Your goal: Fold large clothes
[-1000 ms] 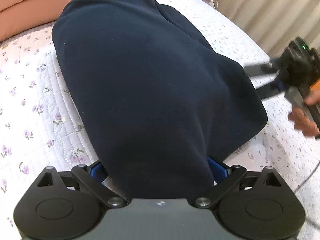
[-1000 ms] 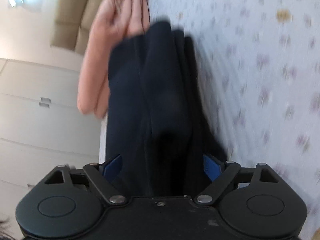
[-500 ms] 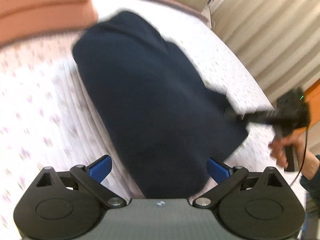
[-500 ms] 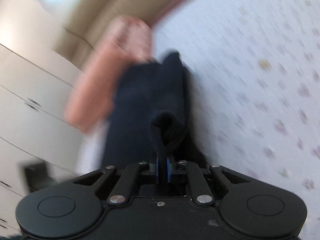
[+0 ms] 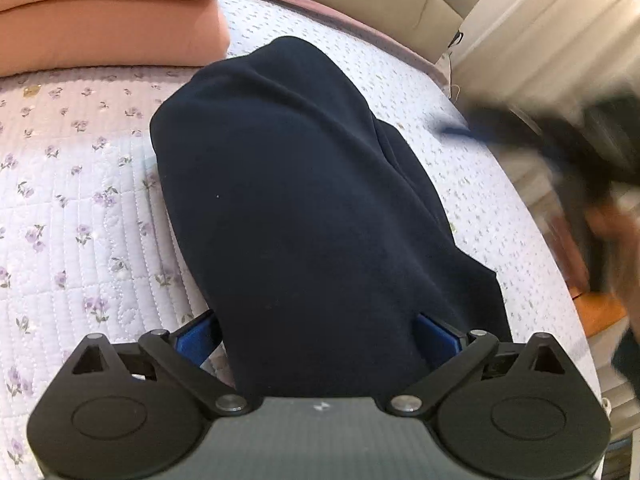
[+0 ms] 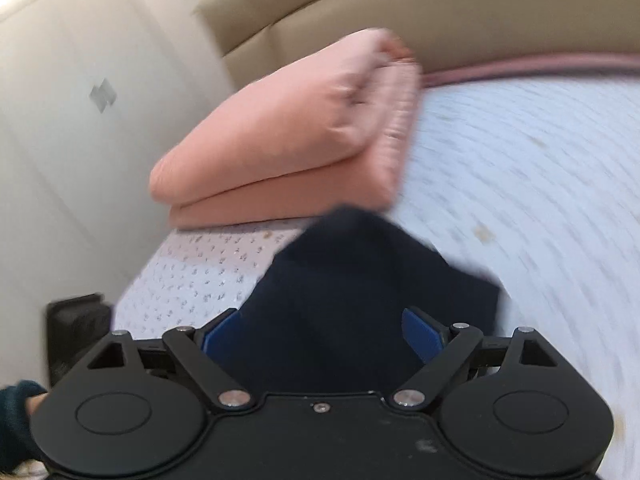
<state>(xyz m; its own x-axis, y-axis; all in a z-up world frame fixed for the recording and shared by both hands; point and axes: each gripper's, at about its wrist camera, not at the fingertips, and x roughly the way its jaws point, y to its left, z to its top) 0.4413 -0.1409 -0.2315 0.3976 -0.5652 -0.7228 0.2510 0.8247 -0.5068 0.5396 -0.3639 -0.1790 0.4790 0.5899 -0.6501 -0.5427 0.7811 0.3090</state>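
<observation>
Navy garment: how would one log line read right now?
navy garment: folded on bed | right gripper: opening, nothing gripped | left gripper: open

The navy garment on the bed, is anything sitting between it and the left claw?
Nothing visible. The navy garment runs straight into the open left claw, lying between its blue pads, with no other object in between.

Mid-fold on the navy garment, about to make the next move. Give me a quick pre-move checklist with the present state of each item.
1. Right gripper released: ok, jaws opening, blue pads clear of the cloth.
2. Left gripper jaws wide: ok; whether its pads touch the cloth: cannot tell.
3. Navy garment lying on the floral quilt: ok, one long folded shape.
4. Garment smooth: not ok, ridges run along its length.
5. Clear of the folded pink blanket: ok in the left view, a strip of quilt between them.
6. Right view sharp enough to aim: not ok, blurred.
</observation>
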